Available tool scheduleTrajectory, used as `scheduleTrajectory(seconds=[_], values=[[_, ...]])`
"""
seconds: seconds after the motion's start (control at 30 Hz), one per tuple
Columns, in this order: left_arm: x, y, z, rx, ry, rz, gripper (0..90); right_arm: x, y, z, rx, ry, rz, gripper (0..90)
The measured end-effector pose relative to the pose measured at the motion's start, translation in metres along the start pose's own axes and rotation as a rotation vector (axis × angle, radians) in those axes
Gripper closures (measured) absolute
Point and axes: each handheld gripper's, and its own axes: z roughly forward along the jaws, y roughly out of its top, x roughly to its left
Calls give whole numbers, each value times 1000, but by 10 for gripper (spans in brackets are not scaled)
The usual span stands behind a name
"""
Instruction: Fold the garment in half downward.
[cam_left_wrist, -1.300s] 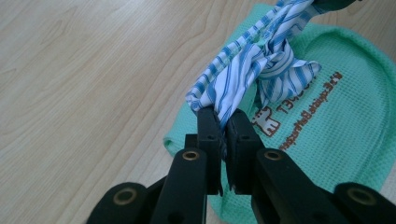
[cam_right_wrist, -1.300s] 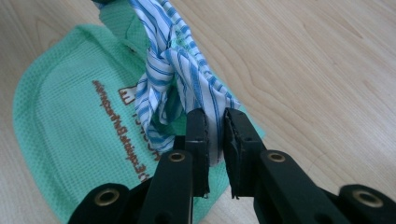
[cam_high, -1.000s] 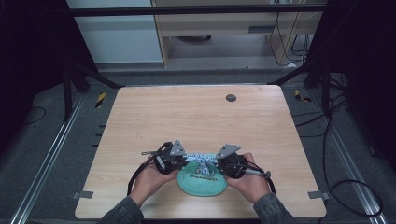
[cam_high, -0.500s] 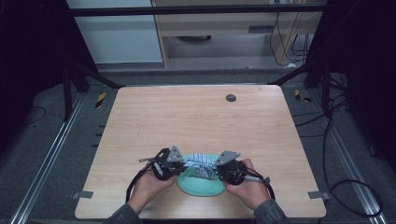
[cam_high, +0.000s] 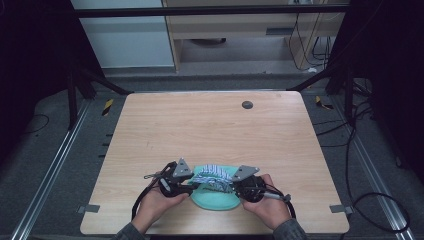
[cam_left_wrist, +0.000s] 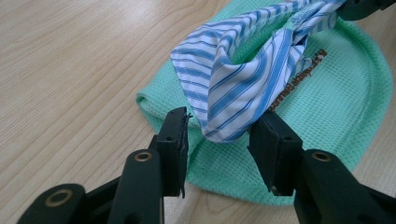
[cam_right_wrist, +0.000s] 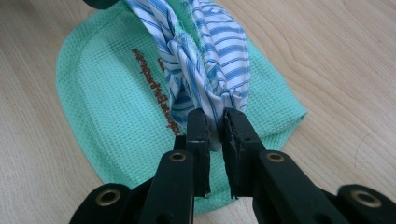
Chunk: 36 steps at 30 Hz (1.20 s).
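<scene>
A mint-green waffle cloth (cam_high: 215, 202) lies flat near the table's front edge, with brown lettering on it. A blue-and-white striped cloth (cam_high: 212, 176) is bunched above it, stretched between the two grippers. My left gripper (cam_left_wrist: 222, 122) has just been opening: one end of the striped cloth (cam_left_wrist: 233, 79) hangs between its jaws, and the pads stand apart from it. My right gripper (cam_right_wrist: 215, 116) is shut on the other end of the striped cloth (cam_right_wrist: 210, 60), over the green cloth (cam_right_wrist: 112, 93). In the high view the left gripper (cam_high: 192, 186) and right gripper (cam_high: 231, 187) face each other.
A small dark round disc (cam_high: 247, 104) sits near the far edge of the wooden table (cam_high: 200, 135). Black cables trail from both grippers towards the person. Dark frame posts and floor cables surround the table.
The left gripper's jaws have spread apart and let go of the striped cloth's end. Both hands stay in about the same spot, and the right gripper keeps its hold.
</scene>
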Motion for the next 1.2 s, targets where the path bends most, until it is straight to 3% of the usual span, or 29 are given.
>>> scheduleTrajectory(seconds=[0.13,0.27,0.43,0.57,0.83,0.93,1.0,1.1,1.2], values=[[0,-1,0,-1,-7,7,663,0,0,0,1,4,1,810],[-3,-3,0,2,-18,27,812,1,-1,0,3,10,-8,817],[-7,-13,6,31,-36,29,876,3,-7,3,22,20,-5,844],[-8,-19,10,52,-37,26,881,3,-11,8,46,26,-6,899],[-6,-23,11,51,-29,24,871,1,-15,11,54,32,10,899],[-6,-24,9,41,-35,15,804,2,-15,9,47,31,7,871],[-6,-25,5,13,-19,8,731,2,-15,5,37,25,9,866],[-4,-23,-6,-19,-26,-9,729,1,-14,-2,23,13,12,864],[-3,-20,-16,-26,-21,3,742,-3,-12,-8,11,-1,23,866]])
